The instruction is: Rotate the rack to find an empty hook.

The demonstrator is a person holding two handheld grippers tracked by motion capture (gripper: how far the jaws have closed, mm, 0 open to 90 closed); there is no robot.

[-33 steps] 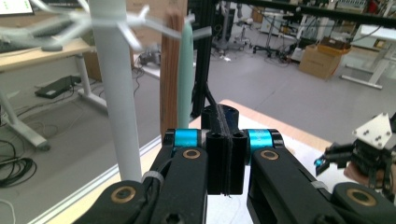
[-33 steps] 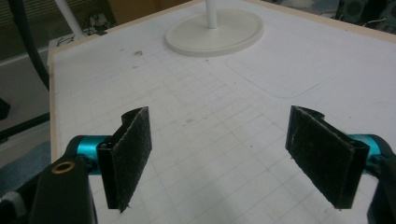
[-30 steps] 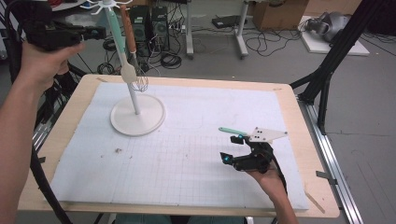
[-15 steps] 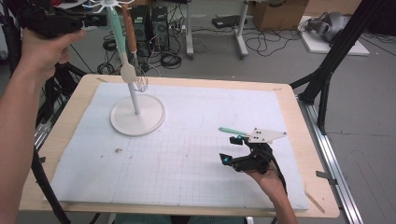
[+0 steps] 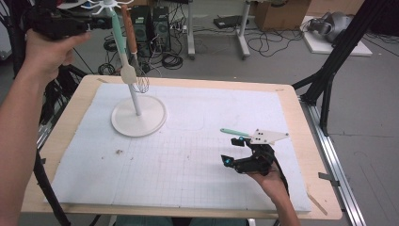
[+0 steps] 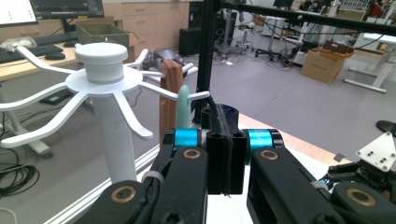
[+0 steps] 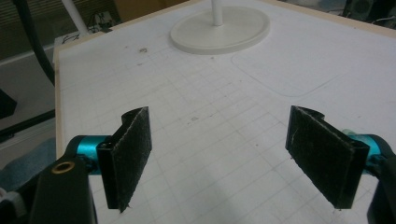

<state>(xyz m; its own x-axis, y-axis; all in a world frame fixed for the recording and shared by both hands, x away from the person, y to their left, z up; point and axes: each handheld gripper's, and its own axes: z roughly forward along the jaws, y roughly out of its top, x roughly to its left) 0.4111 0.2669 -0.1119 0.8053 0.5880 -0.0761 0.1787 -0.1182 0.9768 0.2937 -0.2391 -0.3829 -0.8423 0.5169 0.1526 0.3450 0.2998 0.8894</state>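
Observation:
A white hook rack stands on its round base at the mat's far left. A mint green spatula and a wooden-handled whisk hang from it. My left gripper is held high beside the rack's top, its jaws shut with nothing between them; its own view shows the shut left gripper just in front of the rack's hooks, the wooden handle and the green handle. My right gripper rests on the mat at the near right, open and empty. A mint green utensil lies just beyond it.
The white gridded mat covers a wooden table. A black frame leg stands off the right edge. Cables and desk legs lie on the floor behind. Small crumbs dot the mat near the base.
My left gripper has risen a little and shifted slightly toward the rack's top. The right gripper has stayed in place.

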